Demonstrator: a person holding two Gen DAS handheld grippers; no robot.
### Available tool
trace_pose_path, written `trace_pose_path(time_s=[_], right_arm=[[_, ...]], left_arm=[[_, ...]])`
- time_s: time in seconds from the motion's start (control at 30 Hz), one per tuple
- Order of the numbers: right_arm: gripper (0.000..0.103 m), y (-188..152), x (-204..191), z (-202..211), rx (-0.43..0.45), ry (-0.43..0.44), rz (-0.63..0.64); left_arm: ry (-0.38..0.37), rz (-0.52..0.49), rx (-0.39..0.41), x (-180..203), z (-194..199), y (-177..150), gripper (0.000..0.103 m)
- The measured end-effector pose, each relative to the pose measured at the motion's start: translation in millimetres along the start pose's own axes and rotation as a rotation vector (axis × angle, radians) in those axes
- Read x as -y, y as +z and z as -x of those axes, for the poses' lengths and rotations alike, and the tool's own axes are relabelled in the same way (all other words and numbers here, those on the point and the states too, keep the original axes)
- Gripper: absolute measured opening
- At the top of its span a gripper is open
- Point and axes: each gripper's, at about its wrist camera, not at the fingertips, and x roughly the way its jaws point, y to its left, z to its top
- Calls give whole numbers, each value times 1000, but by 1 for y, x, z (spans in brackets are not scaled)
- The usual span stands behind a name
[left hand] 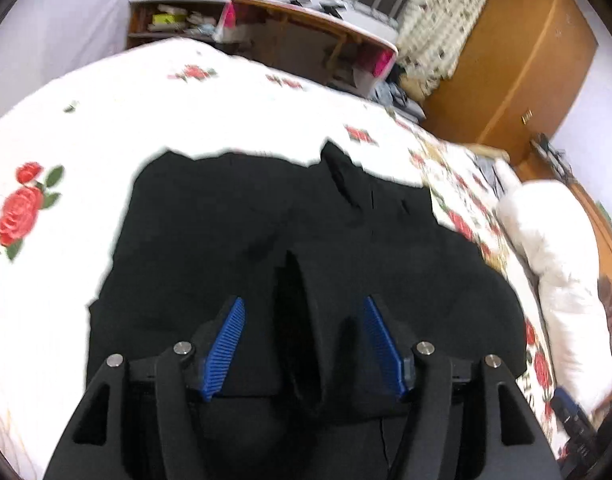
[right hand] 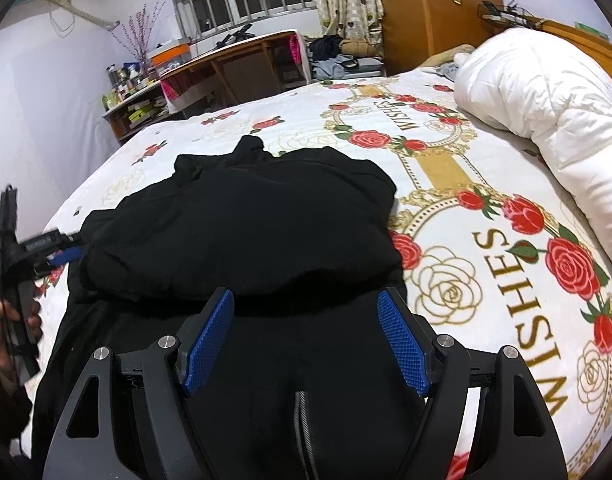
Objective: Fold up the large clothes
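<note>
A large black garment (left hand: 226, 220) lies folded over on a rose-printed bedspread (left hand: 86, 112). My left gripper (left hand: 304, 304) hovers low over its near part with the jaws apart. A raised ridge of black cloth stands between the blue pads (left hand: 226, 344) without touching them. In the right wrist view the garment (right hand: 246, 220) shows a folded upper layer, with a zipper (right hand: 302, 420) near the camera. My right gripper (right hand: 306, 294) is open above the near edge of that fold, holding nothing. The left gripper (right hand: 72, 254) shows at the garment's left edge, held by a hand (right hand: 10, 320).
A bunched white duvet (right hand: 545, 100) lies along the right side of the bed. Beyond the bed stand a cluttered wooden desk (right hand: 234, 64), shelves (left hand: 174, 20) and a wooden wardrobe (left hand: 505, 60). Bare bedspread (right hand: 465, 240) lies to the right of the garment.
</note>
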Motion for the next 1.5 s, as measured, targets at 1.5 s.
trace_pose_path(time_s=[1.5], right_arm=[[75,-85,-49,-22,-233,47,283]], left_arm=[[2,-434,-218,28,42,-121,85]])
